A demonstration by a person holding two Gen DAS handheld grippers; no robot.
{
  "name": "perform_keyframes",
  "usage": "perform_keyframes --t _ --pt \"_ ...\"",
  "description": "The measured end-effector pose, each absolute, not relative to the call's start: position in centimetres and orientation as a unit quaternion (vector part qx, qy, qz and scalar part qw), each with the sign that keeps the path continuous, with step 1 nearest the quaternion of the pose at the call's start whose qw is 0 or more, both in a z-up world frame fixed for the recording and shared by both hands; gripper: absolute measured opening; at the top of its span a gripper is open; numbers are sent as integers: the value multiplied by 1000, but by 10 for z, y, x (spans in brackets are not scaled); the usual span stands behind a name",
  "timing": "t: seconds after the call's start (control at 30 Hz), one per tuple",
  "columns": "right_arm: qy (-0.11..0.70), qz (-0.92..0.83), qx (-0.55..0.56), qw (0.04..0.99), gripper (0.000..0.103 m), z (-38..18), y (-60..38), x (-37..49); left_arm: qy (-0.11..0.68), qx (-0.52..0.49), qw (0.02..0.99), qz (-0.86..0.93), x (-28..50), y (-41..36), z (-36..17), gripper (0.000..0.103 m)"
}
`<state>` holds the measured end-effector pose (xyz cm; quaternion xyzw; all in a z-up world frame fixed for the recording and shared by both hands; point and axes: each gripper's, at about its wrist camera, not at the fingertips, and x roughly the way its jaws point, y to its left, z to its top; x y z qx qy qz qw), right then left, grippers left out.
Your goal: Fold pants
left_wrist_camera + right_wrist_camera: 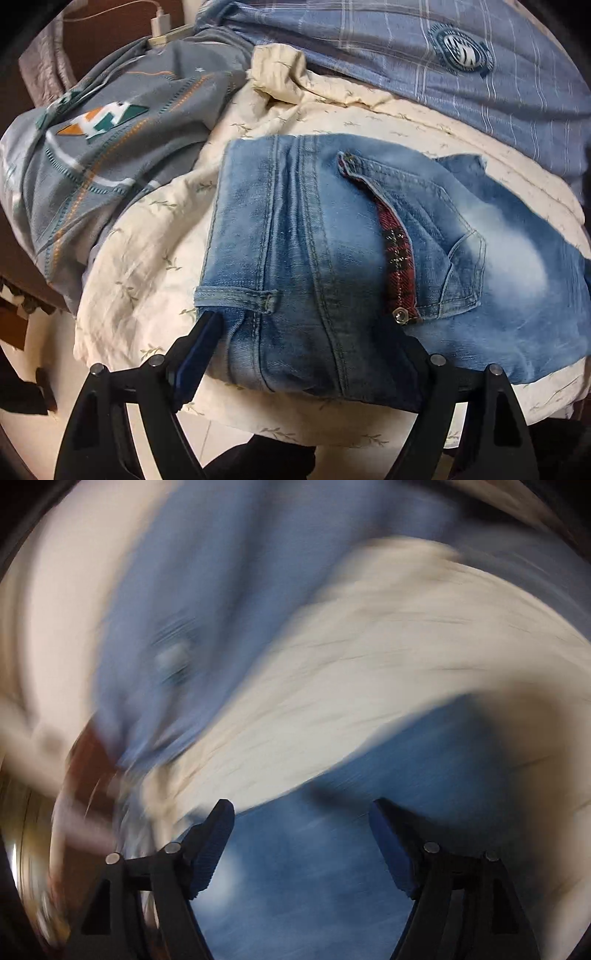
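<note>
The folded jeans (332, 258) lie on the cream sheet (147, 240) at the bed's near edge, plaid pocket trim up. The left gripper (310, 354) stands wide, its fingers straddling the jeans' near fold; whether they press it I cannot tell. The right gripper (301, 834), badly blurred, has its jaws apart over blue cloth, nothing between them.

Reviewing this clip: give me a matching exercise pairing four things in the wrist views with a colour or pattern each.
Things:
1. jeans
2. pocket lining
3. bedsheet
4. charger plug

Descriptions:
A. cream with small leaf sprigs
B. red plaid
C. white
D. faded light blue denim

Pairs: 1-D, 2-B, 3-A, 4-C
</note>
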<state>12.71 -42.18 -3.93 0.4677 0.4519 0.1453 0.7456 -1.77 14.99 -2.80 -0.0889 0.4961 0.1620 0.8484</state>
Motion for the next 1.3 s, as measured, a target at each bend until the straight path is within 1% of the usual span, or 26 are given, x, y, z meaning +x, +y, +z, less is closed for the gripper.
perform_keyframes --t 0.03,0.1,0.13,0.2,0.23,0.3,0.33,0.5,0.6,0.7,0.77,0.83,0.9,1.07,1.13,1.23,1.3 --pt "437 156 503 729 63 -39 -434 123 493 -91 849 164 -18 151 -26 85" --pt "402 172 511 740 76 -21 -446 114 499 -89 845 169 -14 149 -24 85" --pt "384 185 514 745 76 -14 -448 110 501 -92 844 169 -13 149 -25 85" --pt "382 203 513 741 76 -9 -448 113 503 -92 842 173 -11 148 -26 85" --pt "390 201 505 743 76 -12 -444 116 505 -91 841 174 -9 147 -28 85" --pt "426 170 469 755 76 -33 -442 132 503 -91 841 175 -11 146 -26 85" --pt "429 180 488 738 71 -45 -444 135 501 -89 842 176 -13 146 -23 85" --pt "375 177 498 762 74 -9 -463 108 448 -79 871 188 -26 139 13 85" --pt "379 179 475 774 74 9 -467 81 404 -73 897 162 -28 114 41 85" --pt "395 162 468 774 75 9 -471 46 384 -58 914 113 -17 72 50 85" --pt "412 151 484 757 75 1 -477 18 386 -53 918 77 -4 44 46 85" --pt "409 141 508 745 75 -11 -486 -7 400 -47 914 40 15 8 34 85" --pt "424 123 518 732 75 -28 -488 -20 415 -56 908 -4 35 -26 18 85" --pt "444 99 526 719 75 -50 -486 -14 453 -48 889 -53 65 -95 -16 85" --pt "437 102 514 731 75 -47 -483 -6 458 -39 886 -58 70 -110 -24 85" --pt "453 72 494 739 75 -50 -482 3 461 -20 885 -65 75 -131 -33 85" --pt "455 64 481 747 75 -49 -478 6 475 9 878 -60 81 -144 -46 85"
